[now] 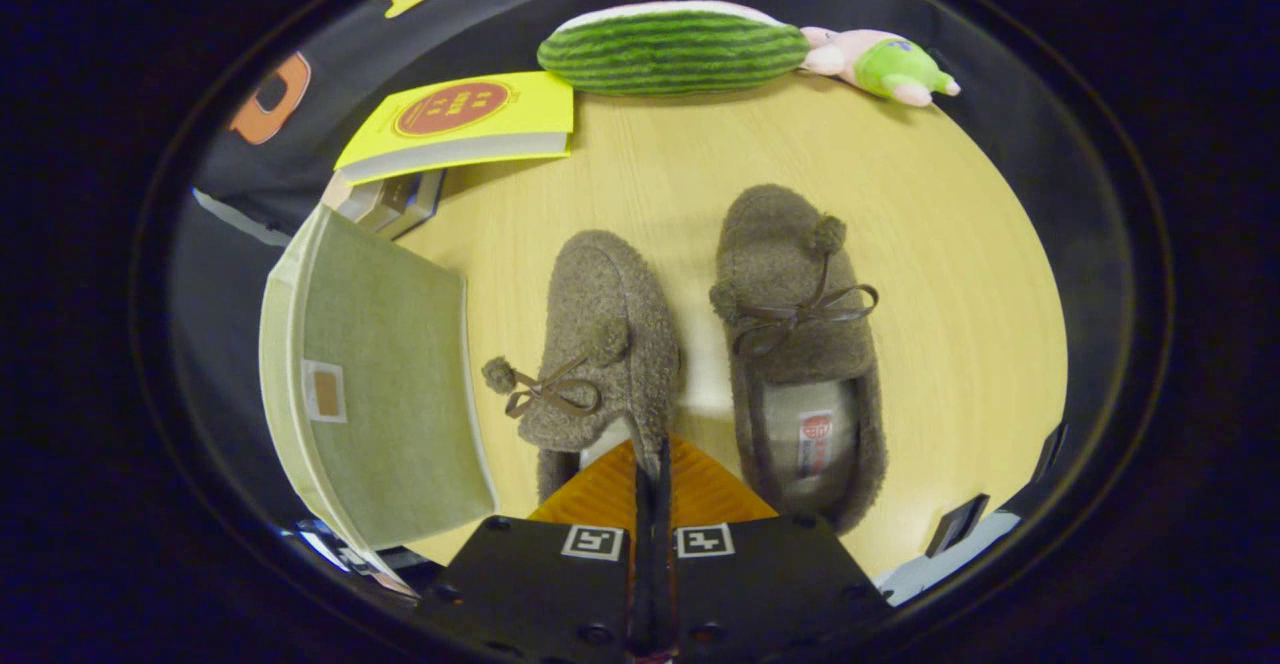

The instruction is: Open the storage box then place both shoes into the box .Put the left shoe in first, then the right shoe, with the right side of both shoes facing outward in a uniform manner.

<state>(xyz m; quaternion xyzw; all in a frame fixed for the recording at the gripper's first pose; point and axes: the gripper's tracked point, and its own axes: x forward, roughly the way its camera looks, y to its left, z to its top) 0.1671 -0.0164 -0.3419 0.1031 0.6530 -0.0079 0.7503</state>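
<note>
The wooden surface (930,274) carries everything here. Largest on it is the storage box (390,394), a pale green fabric box lying along the surface's left edge, beside the left shoe; its lid looks closed, so by my reading the opening step is not done, though I cannot tell where the lid seam runs. At the far edge lies a striped green plush cucumber (672,49), with a small pink and green plush toy (880,66) just beside it toward the far right corner. A yellow book (465,126) rests on a darker object near the far left corner, just beyond the box.

The two brown fleece shoes sit side by side mid-surface, toes pointing away. The right shoe (800,344) stands flat and apart. The left shoe (600,344) is tilted toward the box, its bow hanging off to the side.

The tongs (650,489) are almost fully closed, their orange fingers (600,494) pinching the inner collar of the left shoe at its heel end.

The risks, as I judge them: a grip on one thin fleece edge may let the shoe swing, twist or slip out, spoiling the required facing. With the box apparently closed, carrying the shoe over would leave nowhere to set it, and a dangling shoe could knock its neighbour out of line.
</note>
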